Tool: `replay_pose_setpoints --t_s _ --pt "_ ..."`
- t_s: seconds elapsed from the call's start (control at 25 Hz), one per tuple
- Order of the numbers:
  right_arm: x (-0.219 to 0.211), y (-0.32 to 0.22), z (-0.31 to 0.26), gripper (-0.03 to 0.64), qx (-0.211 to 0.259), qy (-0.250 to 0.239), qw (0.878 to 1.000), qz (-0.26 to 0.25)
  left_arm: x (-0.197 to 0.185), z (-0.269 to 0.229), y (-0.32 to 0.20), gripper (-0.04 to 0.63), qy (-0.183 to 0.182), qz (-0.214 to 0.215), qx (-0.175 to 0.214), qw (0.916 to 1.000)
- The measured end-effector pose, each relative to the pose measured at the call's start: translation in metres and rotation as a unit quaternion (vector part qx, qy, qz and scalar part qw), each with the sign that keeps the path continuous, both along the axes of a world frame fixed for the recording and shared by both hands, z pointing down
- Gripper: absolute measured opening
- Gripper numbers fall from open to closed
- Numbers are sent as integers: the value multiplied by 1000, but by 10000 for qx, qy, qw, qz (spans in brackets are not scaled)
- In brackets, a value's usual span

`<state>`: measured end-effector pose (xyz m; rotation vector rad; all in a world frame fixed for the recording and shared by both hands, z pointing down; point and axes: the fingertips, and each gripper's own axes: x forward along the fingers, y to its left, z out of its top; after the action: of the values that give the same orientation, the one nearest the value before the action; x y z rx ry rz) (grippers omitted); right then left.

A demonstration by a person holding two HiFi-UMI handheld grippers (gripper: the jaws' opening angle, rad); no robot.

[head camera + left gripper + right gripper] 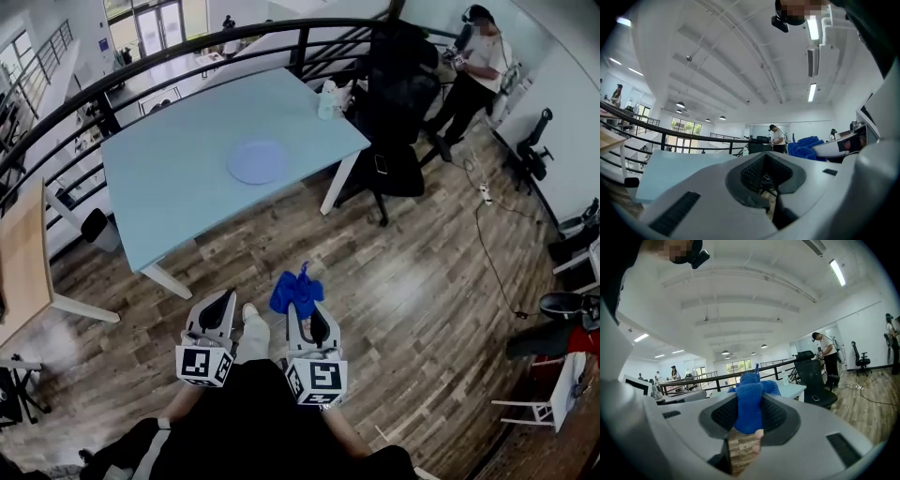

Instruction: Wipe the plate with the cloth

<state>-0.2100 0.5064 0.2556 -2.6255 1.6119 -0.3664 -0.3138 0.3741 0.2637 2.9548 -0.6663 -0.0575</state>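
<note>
Wood floor (pixel 422 281) is all around me, and the light blue worktop (pixel 169 187) stands well ahead, with a black railing (pixel 141 70) behind it. The pale blue plate (pixel 257 161) lies flat near the middle of that worktop, and I see nothing on it. My right claw (pixel 302 311) is pinched tight on the blue cloth (pixel 296 291), and a fat bunch of it sticks out past the tips. My left claw (pixel 227 300) is closed with nothing in it. Both claws are held low and close to my body, side by side, pointing forward over the floor, well apart from the plate. So I think the wiping has not begun. To do it well, I would walk up to the worktop edge first. Then I would tip the right claw down so the soft bunch of cloth, not the hard tips, lands on the plate. I would rub in round strokes and press softly. The plate may slide, so the left claw could steady its rim.
</note>
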Motion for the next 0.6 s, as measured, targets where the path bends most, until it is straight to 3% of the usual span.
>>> replay_pose_setpoints --t_s 0.6 --pt "75 -85 -4 118 -1 -74 9995 -294 86 -4 -77 1 -129 14 5 9999"
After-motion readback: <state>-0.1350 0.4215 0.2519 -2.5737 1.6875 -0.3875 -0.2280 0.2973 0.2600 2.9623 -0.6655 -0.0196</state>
